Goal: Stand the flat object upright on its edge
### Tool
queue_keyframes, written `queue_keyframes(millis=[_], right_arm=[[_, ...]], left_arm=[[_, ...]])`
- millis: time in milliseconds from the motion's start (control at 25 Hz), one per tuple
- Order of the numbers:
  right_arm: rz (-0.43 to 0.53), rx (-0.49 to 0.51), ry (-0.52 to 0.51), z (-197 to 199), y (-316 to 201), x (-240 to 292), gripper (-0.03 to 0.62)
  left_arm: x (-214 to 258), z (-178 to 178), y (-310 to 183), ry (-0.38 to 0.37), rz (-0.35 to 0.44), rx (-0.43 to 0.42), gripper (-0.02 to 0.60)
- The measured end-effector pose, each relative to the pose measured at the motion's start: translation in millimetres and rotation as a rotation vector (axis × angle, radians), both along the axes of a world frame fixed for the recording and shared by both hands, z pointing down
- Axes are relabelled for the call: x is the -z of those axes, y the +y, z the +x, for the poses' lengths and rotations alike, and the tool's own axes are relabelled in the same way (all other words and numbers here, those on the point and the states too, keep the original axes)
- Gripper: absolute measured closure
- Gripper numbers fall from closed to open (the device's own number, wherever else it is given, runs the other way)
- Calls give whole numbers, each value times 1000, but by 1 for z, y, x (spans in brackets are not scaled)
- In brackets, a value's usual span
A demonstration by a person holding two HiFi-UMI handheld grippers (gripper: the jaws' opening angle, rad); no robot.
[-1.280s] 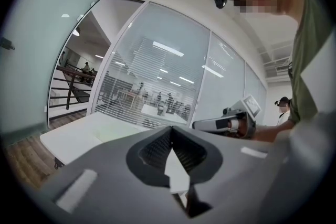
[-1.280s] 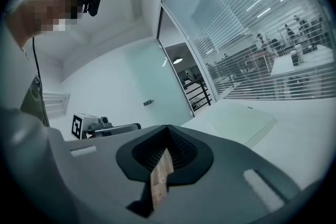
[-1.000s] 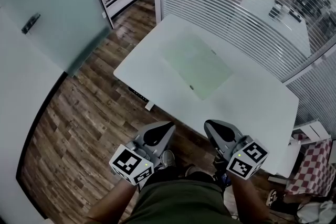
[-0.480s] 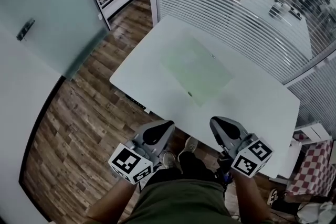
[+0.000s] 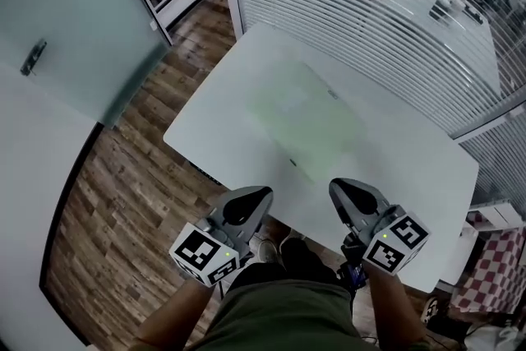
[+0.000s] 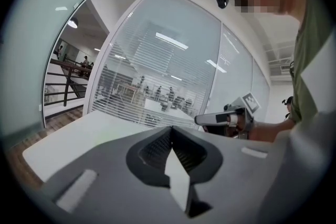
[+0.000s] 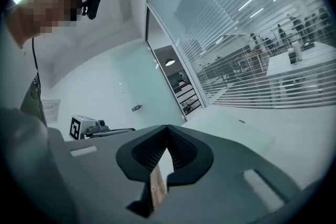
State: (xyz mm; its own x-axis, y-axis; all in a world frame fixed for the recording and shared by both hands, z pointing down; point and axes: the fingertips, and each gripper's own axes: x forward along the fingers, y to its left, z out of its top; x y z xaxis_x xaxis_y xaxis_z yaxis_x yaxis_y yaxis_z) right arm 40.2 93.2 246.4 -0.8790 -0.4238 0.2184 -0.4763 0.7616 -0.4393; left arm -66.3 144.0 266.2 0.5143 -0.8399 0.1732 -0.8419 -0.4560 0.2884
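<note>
Head view: shows the pale green flat sheet lying mid white table, well ahead of left gripper and right gripper. Left gripper view: shows jaws pinched together, nothing between. Right gripper view: same deal, clamped empty, sheet flat beyond.

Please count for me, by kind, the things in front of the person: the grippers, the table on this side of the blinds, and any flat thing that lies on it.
grippers: 2 (left gripper, right gripper)
white table: 1
pale green flat sheet, lying on the table: 1
total: 4
</note>
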Motion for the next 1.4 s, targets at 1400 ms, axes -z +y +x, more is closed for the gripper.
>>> queue_keyframes(millis=[1400], right_arm=[[-40, 67, 104, 25, -155, -92, 583]], left_arm=[[-97, 4, -118, 14, -183, 175, 581]])
